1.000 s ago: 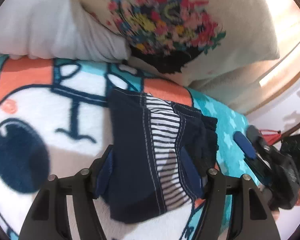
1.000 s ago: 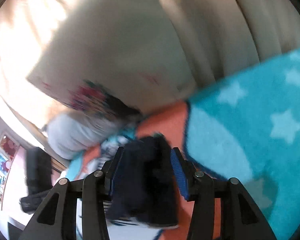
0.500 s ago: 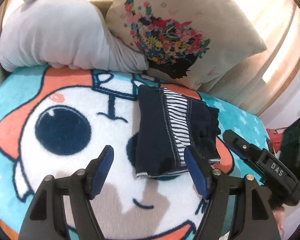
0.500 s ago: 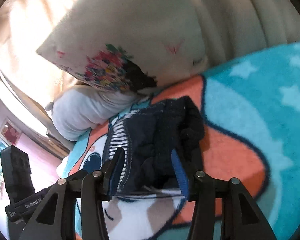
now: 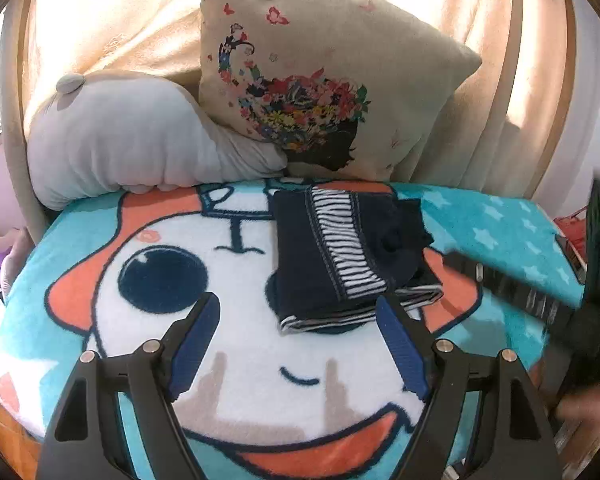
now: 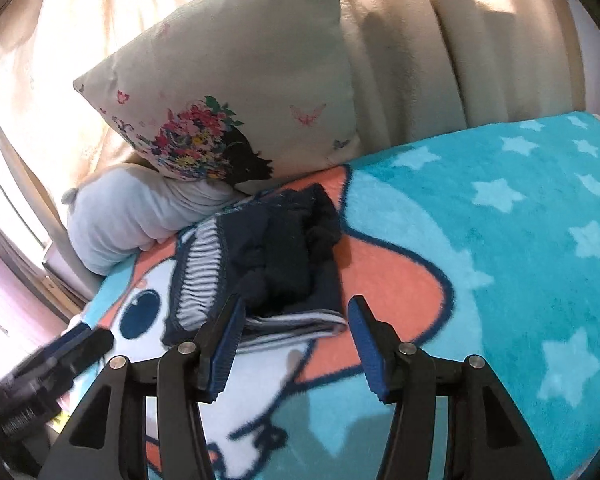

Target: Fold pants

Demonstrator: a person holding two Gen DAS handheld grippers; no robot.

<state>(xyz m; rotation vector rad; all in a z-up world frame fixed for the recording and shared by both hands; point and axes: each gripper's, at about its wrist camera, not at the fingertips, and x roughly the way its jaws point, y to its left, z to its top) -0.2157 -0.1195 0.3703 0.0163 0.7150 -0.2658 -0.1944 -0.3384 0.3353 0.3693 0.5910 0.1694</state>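
pants [image 5: 340,264] lie folded below the pillow [image 5: 320,76] | left gripper [image 5: 300,344] and right gripper [image 6: 292,340] both wide open, empty | I lift clear, no snagging

Each camera looks forward along its own tool, down at the bed. Both views share the folded pants [image 5: 340,264] [image 6: 276,264] ahead and the floral pillow [image 5: 320,76] [image 6: 236,96] beyond.

The left black plastic tongs [image 5: 298,340] had two angular arms with triangular cut-outs near the base, each bearing two round silver screws on its upper edge. Ribbed blue rubber pads [image 5: 400,350] lined the inner faces of the fingers. The right black plastic tongs [image 6: 294,338] were built alike: matt black arms, triangular openings, silver screw heads, and blue ridged pads [image 6: 366,346] on the inner faces.
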